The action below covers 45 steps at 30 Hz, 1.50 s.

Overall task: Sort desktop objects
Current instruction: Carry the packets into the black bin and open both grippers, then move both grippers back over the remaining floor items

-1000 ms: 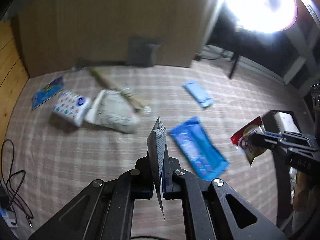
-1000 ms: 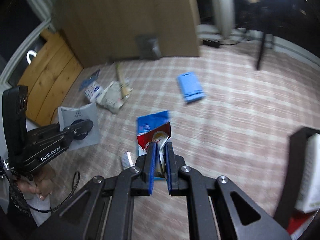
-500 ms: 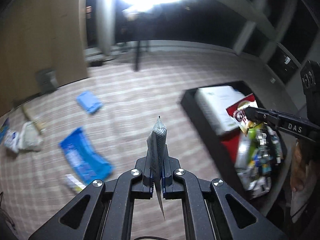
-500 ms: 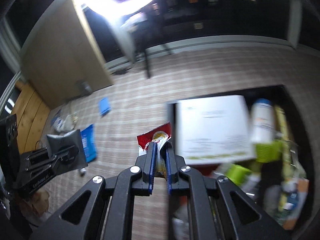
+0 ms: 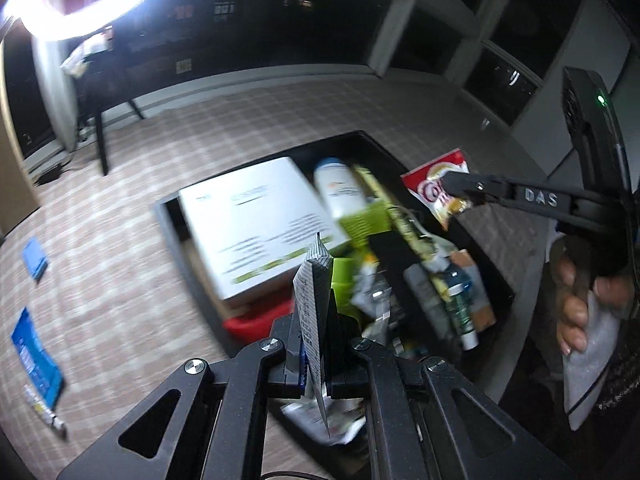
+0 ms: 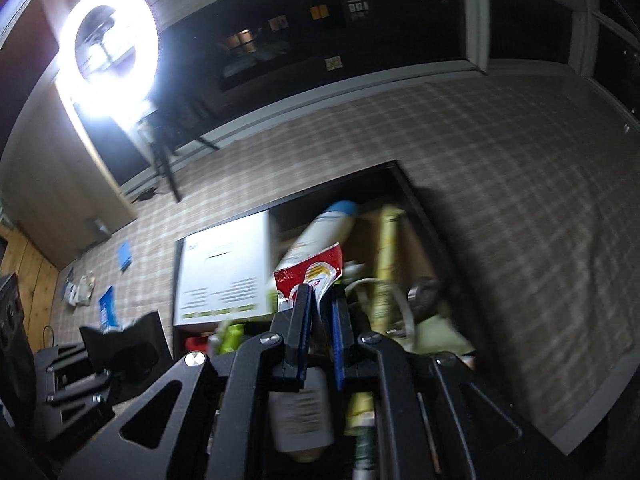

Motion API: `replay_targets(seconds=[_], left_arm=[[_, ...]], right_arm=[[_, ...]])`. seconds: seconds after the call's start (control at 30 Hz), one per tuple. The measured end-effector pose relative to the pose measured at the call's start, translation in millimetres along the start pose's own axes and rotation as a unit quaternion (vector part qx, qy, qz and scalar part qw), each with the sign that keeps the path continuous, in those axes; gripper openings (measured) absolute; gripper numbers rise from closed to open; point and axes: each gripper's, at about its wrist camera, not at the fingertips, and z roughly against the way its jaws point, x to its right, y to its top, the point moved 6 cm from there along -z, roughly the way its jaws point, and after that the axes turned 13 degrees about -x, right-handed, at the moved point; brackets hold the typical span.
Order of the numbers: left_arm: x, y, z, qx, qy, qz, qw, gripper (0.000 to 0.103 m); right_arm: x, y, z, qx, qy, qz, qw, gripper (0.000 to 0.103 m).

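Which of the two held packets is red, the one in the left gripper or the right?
The right gripper holds the red snack packet. The left gripper pinches a grey patterned packet instead, with no red on it.

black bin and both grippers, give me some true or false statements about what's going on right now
1. The left gripper is shut on a grey patterned packet. True.
2. The right gripper is open, holding nothing. False: it is shut on a red snack packet.
3. The black bin holds only a white box. False: beside the white box lie a white bottle and other items.
4. A blue packet lies on the checked cloth outside the bin. True.
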Motion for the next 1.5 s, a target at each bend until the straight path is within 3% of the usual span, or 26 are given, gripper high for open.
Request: replay_targets(seconds=[0.23, 0.27, 0.3, 0.33, 0.37, 0.67, 0.97, 1.27, 1.5], left_arm=[[27.0, 14.2, -11.9, -0.006, -0.012, -0.008, 0.9999, 0.006], [29.9, 16.2, -13.1, -0.005, -0.011, -0.014, 0.9998, 0.011], [30.7, 18.6, -15.8, -0.008, -0.005, -0.015, 0.9998, 0.022], [30.1, 21.1, -17.6, -0.011, 0.0, -0.011, 0.9999, 0.05], [28.5, 21.9, -17.4, -0.007, 0.001, -0.008, 0.9999, 0.06], [8.4, 19.6, -5.2, 0.003, 0.022, 0.001, 0.9998, 0.056], [-32.3, -0.1, 6.0, 0.002, 0.044, 0.025, 0.9987, 0.056], [-119.6, -41.1, 27.6, 0.001, 0.083, 0.11, 0.9905, 0.056], [-203.6, -91.8, 44.7, -0.008, 0.128, 0.197, 0.9719, 0.056]], right_arm=[[14.8, 11.3, -4.4, -0.011, 0.003, 0.007, 1.0, 0.012], [15.2, 12.4, -7.8, -0.021, -0.001, 0.011, 1.0, 0.014], [16.2, 12.8, -8.7, -0.023, -0.002, 0.01, 1.0, 0.023], [17.4, 12.7, -8.3, -0.021, -0.003, 0.007, 1.0, 0.033], [18.2, 13.7, -7.1, -0.015, -0.002, 0.006, 1.0, 0.036], [9.1, 17.8, -3.4, -0.007, 0.008, 0.016, 1.0, 0.038], [-30.8, 12.7, -4.3, -0.007, 0.023, 0.043, 0.999, 0.038], [-124.0, -4.7, -18.4, -0.024, 0.041, 0.114, 0.992, 0.038], [-213.8, -21.1, -43.8, -0.056, 0.054, 0.181, 0.98, 0.038]])
